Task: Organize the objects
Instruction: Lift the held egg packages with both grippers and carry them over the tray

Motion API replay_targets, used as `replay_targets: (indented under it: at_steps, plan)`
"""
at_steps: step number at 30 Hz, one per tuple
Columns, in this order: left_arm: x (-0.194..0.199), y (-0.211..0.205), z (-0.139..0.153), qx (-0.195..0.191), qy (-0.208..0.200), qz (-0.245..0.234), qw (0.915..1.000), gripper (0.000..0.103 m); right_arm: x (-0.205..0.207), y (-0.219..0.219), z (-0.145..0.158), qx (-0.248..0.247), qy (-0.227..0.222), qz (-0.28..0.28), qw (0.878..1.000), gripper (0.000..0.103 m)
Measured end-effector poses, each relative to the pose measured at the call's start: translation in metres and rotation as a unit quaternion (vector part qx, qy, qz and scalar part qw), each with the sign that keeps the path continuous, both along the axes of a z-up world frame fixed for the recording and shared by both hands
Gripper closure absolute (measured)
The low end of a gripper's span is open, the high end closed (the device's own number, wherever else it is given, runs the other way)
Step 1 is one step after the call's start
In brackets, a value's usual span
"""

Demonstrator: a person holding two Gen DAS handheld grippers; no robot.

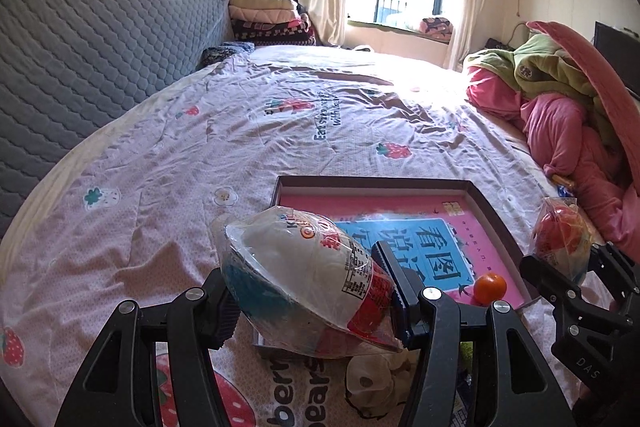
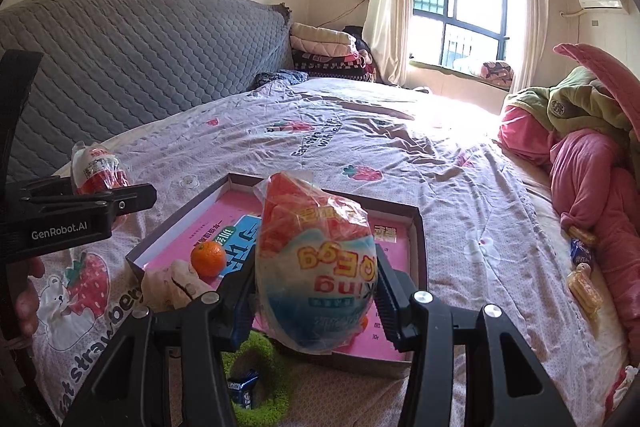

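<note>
Grey quilted fabric covers the headboard at the far left, and below it spreads the bed sheet, pale with strawberry prints. Held above the sheet, the left claw is clenched on a plastic-wrapped egg toy with white, blue and red parts, which lies tilted between the pads. Beyond it a shallow box tray with dark walls and a pink printed floor sits on the bed, and a small orange rests in the tray's near corner. Just beside that corner lies a pale, crumpled item, too blurred to identify. In the right wrist view a green fuzzy ring lies on the sheet in front of the tray, with a small blue packet inside it. Over the tray, the right claw grasps a second wrapped egg toy, upright, orange on top and blue at the bottom. Farther right, pink and green bedding is piled at the bed's edge, with yellow snack packets beside it.
</note>
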State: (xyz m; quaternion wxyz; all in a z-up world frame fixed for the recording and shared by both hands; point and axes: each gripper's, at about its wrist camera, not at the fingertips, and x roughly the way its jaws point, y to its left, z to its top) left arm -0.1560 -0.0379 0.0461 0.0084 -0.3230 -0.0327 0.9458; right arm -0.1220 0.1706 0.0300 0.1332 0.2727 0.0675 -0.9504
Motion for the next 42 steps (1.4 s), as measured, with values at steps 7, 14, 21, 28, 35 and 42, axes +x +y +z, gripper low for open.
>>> replay_targets:
  at_steps: [7, 14, 21, 28, 35, 42]
  plan:
    - [-0.02, -0.005, 0.003, -0.005, 0.006, 0.004, 1.0, 0.042, -0.016, 0.01, 0.002, 0.002, 0.0, -0.008, 1.0, 0.052]
    - [-0.042, -0.008, -0.018, -0.025, -0.013, 0.012, 0.9995, 0.042, -0.034, 0.034, -0.002, -0.007, -0.013, -0.04, 0.999, 0.052]
    - [-0.049, -0.012, -0.046, -0.029, -0.04, 0.018, 0.9986, 0.042, -0.046, 0.047, -0.019, 0.0, -0.043, -0.062, 0.997, 0.052]
    - [-0.05, -0.009, -0.064, -0.032, -0.056, 0.016, 0.9978, 0.042, -0.055, 0.05, -0.04, 0.018, -0.078, -0.079, 0.994, 0.052]
    - [-0.049, -0.009, -0.076, -0.032, -0.068, 0.011, 0.9971, 0.042, -0.056, 0.056, -0.049, 0.02, -0.094, -0.089, 0.991, 0.052]
    - [-0.049, -0.007, -0.081, -0.034, -0.073, 0.01, 0.9967, 0.042, -0.056, 0.052, -0.057, 0.031, -0.106, -0.089, 0.99, 0.052]
